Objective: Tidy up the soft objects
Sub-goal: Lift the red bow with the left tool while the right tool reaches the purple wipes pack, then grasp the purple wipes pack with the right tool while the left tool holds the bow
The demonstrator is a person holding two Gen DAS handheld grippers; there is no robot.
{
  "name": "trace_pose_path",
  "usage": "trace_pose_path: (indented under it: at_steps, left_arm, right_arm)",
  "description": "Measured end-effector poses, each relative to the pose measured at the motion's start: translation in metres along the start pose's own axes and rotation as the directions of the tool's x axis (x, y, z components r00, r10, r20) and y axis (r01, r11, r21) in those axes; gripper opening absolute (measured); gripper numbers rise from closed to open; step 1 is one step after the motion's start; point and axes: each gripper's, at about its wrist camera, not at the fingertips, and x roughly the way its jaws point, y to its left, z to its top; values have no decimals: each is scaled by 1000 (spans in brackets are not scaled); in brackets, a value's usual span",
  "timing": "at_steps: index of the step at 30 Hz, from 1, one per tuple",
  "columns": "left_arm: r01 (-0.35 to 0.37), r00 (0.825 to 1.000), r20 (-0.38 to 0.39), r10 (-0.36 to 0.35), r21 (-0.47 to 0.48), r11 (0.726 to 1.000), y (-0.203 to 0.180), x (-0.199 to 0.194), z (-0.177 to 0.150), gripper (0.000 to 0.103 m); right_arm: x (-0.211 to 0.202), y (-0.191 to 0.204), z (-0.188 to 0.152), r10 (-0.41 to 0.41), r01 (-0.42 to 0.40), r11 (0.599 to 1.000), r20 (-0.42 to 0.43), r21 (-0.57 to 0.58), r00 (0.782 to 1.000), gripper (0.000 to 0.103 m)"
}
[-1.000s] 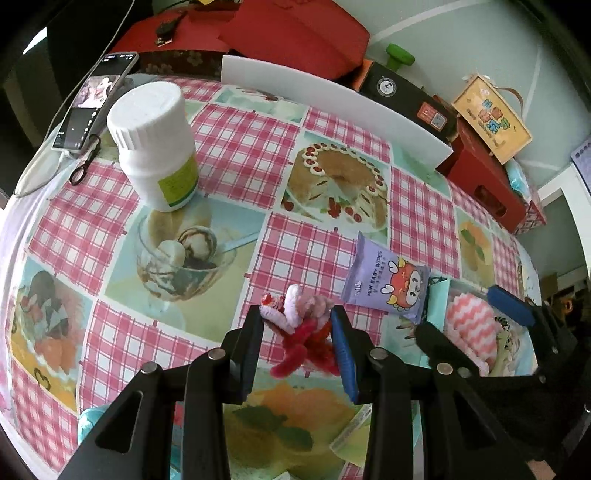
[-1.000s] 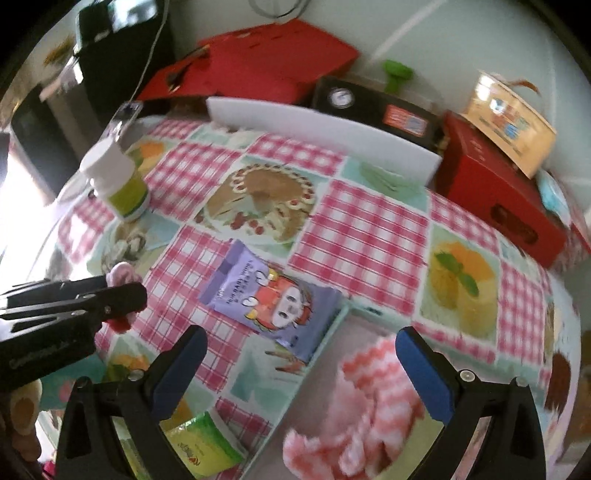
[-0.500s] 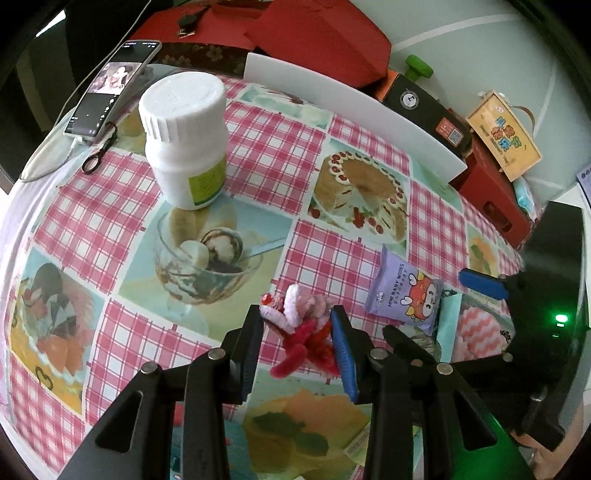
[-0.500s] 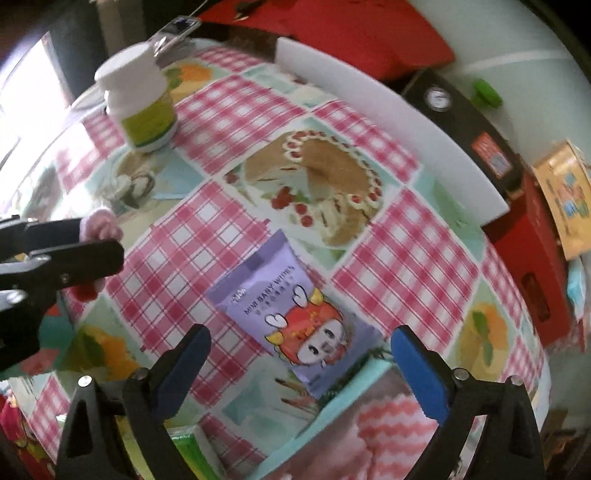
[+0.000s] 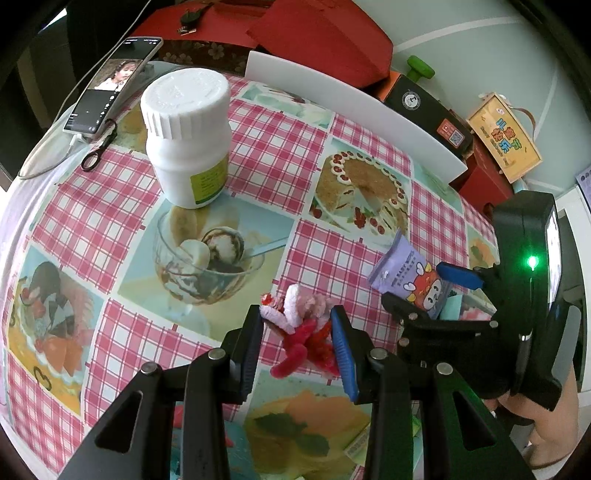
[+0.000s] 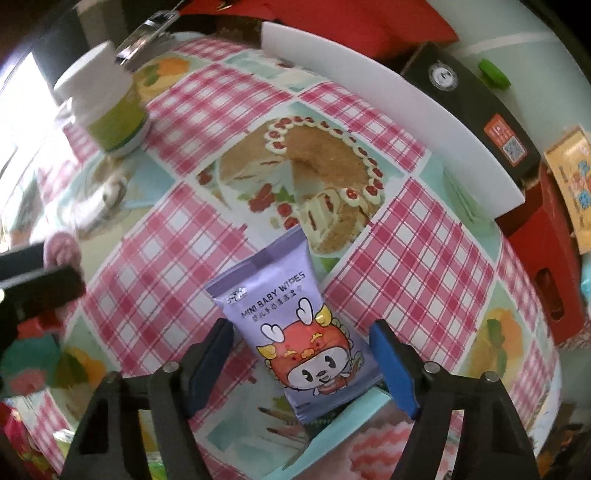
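Note:
My left gripper (image 5: 297, 343) is shut on a pink, white and red fuzzy soft toy (image 5: 303, 328) and holds it just above the picture tablecloth. My right gripper (image 6: 306, 363) is open, its jaws on either side of a purple pack of mini baby wipes (image 6: 295, 332) that lies partly over the rim of a teal tray (image 6: 347, 417). A pink-and-white striped cloth (image 6: 384, 450) lies in the tray. In the left wrist view the right gripper (image 5: 432, 291) shows at the wipes pack (image 5: 406, 277).
A white pill bottle (image 5: 188, 136) stands at the back left. A phone (image 5: 114, 83) and cable lie at the far left edge. A white board (image 5: 351, 107), red boxes (image 5: 321, 33) and a black box (image 5: 428, 107) line the back. A green packet (image 5: 362, 443) lies near the front.
My right gripper has moved forward from above the tray and lowered around the wipes pack, its jaws narrower than before. My left gripper keeps hold of the fuzzy toy and has drifted a little.

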Motion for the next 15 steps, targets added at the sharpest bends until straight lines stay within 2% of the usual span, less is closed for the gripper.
trace_pose_path:
  at_steps: [6, 9, 15]
  left_arm:
    - [-1, 1000, 0, 1, -3, 1000, 0, 0, 0, 38]
    - [-2, 1000, 0, 2, 0, 1000, 0, 0, 0, 38]
    - [-1, 1000, -1, 1, -2, 1000, 0, 0, 0, 38]
  right_arm:
    - [4, -10, 8, 38, -39, 996, 19, 85, 999, 73]
    - [2, -6, 14, 68, -72, 989, 35, 126, 997, 65]
    - [-1, -8, 21, 123, -132, 969, 58, 207, 991, 61]
